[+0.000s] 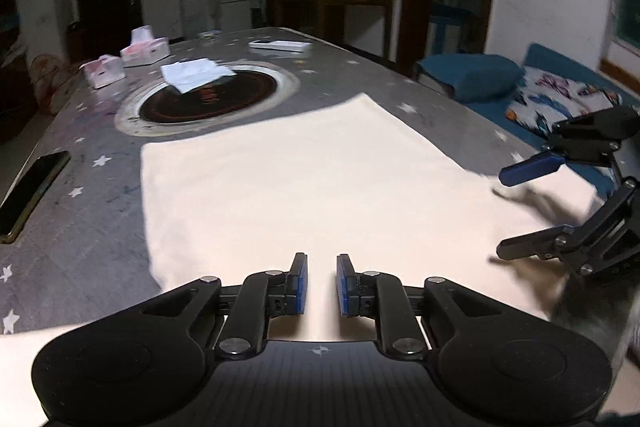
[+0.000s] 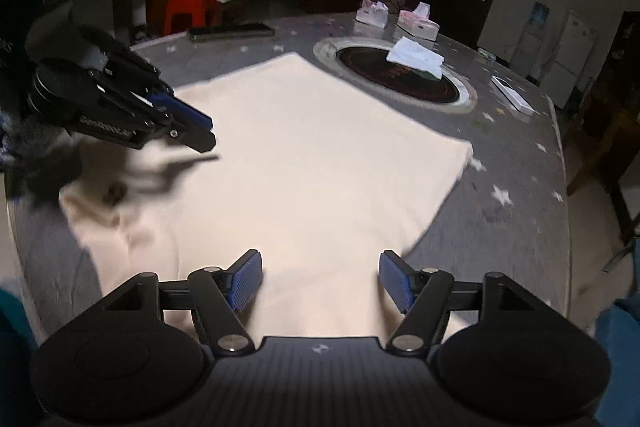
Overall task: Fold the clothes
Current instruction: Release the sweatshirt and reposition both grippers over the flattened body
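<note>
A cream garment (image 1: 300, 187) (image 2: 312, 155) lies spread flat on the grey star-patterned table (image 1: 92, 227). My left gripper (image 1: 322, 283) hovers over the garment's near edge. Its blue pads stand a narrow gap apart with nothing between them. In the right wrist view the left gripper (image 2: 206, 137) hangs above the garment's left side and casts a shadow on it. My right gripper (image 2: 322, 279) is wide open above the near part of the cloth and holds nothing. In the left wrist view the right gripper (image 1: 502, 215) appears at the right edge with its jaws spread over the cloth.
A round black hotplate (image 1: 208, 99) (image 2: 396, 79) is set into the table beyond the garment, with a folded white cloth (image 1: 196, 73) on it. Tissue boxes (image 1: 144, 51), a white flat box (image 1: 280, 45) and a phone (image 1: 32, 195) lie around. A blue sofa (image 1: 472, 75) stands at the right.
</note>
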`<move>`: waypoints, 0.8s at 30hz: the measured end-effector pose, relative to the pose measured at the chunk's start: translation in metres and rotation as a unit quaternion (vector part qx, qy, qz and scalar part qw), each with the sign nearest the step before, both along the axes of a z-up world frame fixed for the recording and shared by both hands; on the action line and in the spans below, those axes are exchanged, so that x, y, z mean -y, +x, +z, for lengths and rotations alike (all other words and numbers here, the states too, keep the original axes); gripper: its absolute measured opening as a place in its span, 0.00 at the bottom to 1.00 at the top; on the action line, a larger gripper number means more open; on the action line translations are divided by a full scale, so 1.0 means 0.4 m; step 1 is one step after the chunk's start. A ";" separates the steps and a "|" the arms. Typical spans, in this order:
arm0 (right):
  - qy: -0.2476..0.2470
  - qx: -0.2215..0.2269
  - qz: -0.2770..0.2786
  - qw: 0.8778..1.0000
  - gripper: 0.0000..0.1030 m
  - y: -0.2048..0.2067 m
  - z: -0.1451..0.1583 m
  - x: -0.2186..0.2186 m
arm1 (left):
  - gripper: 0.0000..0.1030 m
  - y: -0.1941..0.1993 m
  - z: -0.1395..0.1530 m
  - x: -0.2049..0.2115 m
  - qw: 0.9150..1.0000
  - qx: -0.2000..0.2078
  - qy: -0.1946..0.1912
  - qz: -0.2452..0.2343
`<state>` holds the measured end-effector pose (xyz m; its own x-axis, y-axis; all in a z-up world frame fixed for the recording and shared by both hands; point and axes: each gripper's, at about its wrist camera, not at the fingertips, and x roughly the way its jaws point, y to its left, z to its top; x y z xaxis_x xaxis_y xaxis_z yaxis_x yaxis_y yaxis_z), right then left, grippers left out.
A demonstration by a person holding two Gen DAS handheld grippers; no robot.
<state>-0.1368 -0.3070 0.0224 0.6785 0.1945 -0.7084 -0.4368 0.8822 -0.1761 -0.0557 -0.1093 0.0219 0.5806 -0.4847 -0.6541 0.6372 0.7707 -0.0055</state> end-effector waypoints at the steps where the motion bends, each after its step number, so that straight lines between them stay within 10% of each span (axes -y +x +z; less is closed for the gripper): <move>1: -0.006 0.002 -0.007 1.000 0.65 -0.012 -0.008 0.001 | 0.22 -0.005 -0.007 0.002 1.000 -0.002 0.003 0.001; 13: 0.083 0.033 -0.171 0.981 0.65 -0.114 0.012 0.155 | 0.27 -0.020 0.014 0.022 1.000 0.015 0.005 0.003; 24: 0.061 0.022 -0.323 0.944 0.63 -0.160 -0.033 0.313 | 0.27 -0.076 0.019 0.157 0.996 0.011 -0.014 -0.090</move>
<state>-0.2006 -0.4321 0.0091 0.7116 -0.1916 -0.6760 0.2056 0.9768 -0.0604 -0.0861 -0.1721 0.0296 0.4973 -0.6005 -0.6262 0.7649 0.6441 -0.0103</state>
